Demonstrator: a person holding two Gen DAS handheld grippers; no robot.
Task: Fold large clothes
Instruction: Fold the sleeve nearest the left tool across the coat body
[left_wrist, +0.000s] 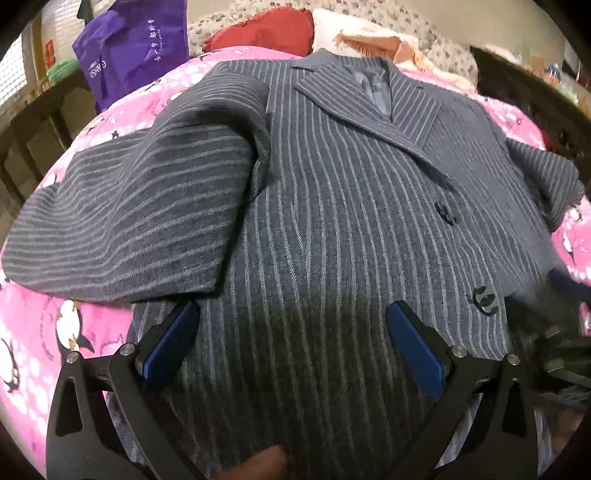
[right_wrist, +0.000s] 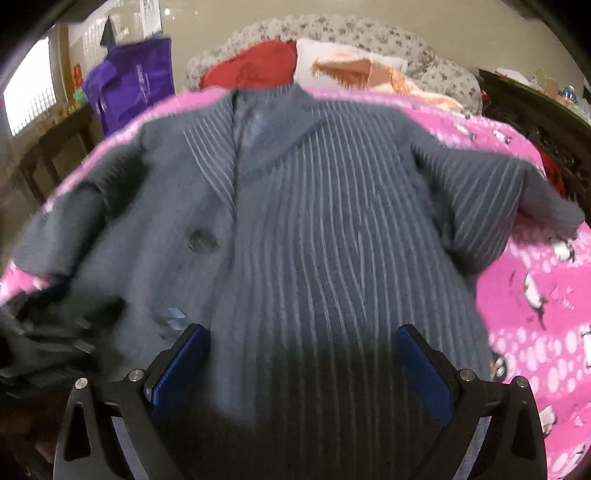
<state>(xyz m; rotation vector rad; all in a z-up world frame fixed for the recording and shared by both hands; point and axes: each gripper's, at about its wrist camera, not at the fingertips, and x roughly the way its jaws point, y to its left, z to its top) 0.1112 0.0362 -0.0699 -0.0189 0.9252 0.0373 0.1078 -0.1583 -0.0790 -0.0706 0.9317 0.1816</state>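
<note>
Woolly pinstriped grey coat flat on pink fleece blanket, both hand-held grippers wide open, empty.

purple bag | white print, seen inverted | not legible

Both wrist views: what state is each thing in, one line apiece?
Striped coat: spread face up on the pink blanket, front closed.
Its sleeve on the left claw's side: lying out sideways, not folded in.
Its other sleeve: also lying out sideways.
Left claw: open over the coat.
Right claw: open over the coat.
</note>
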